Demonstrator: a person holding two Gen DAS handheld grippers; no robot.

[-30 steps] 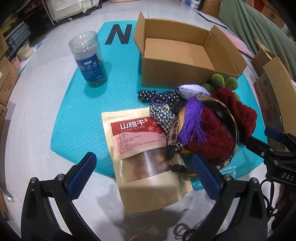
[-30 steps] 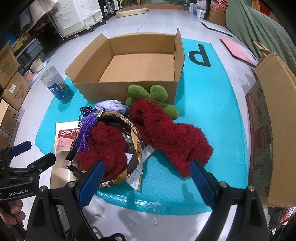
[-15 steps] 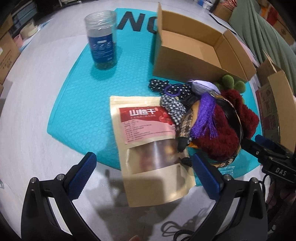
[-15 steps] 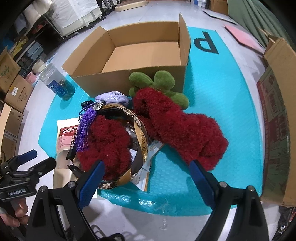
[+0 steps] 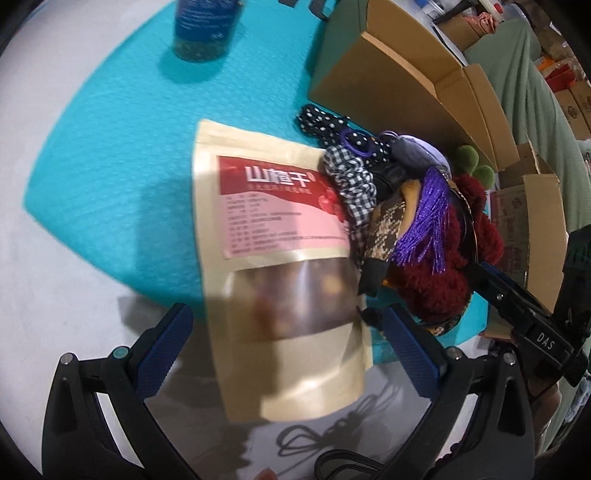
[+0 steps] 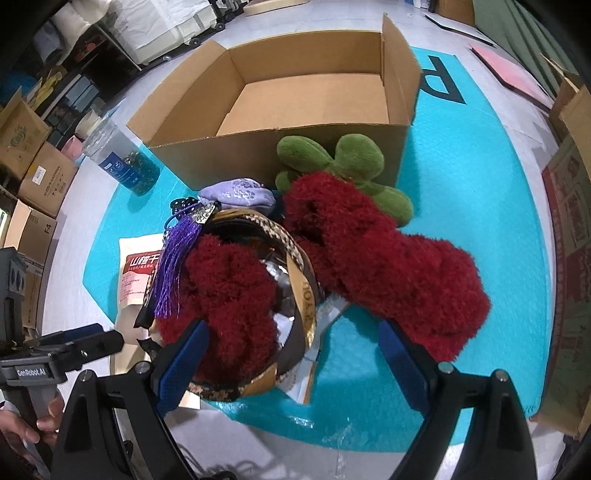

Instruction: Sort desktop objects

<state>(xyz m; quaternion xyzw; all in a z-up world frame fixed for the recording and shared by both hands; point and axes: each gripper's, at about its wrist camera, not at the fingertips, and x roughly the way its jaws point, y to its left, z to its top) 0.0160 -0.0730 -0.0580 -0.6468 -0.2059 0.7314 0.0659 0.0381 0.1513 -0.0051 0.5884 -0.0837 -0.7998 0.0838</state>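
Observation:
A kraft snack pouch (image 5: 280,273) with a red label lies on the teal mat (image 5: 110,155), its lower end between the fingers of my open left gripper (image 5: 288,343). Beside it is a pile: checked scrunchie (image 5: 351,184), purple tassel (image 5: 424,225), dark red fuzzy socks (image 6: 388,258), patterned headbands (image 6: 295,258), lilac pouch (image 6: 240,195) and green plush (image 6: 343,162). My right gripper (image 6: 291,354) is open, low over the near edge of the pile. The open, empty cardboard box (image 6: 295,99) stands behind.
A clear jar with a blue label (image 6: 118,158) stands on the mat at the left, also in the left wrist view (image 5: 203,26). Cardboard boxes (image 6: 33,170) line the left, and a cardboard panel (image 6: 569,258) stands at the right. Grey floor surrounds the mat.
My left gripper has moved forward and down until the snack pouch lies between its fingers. My right gripper has come closer to the pile. Nothing has been taken hold of.

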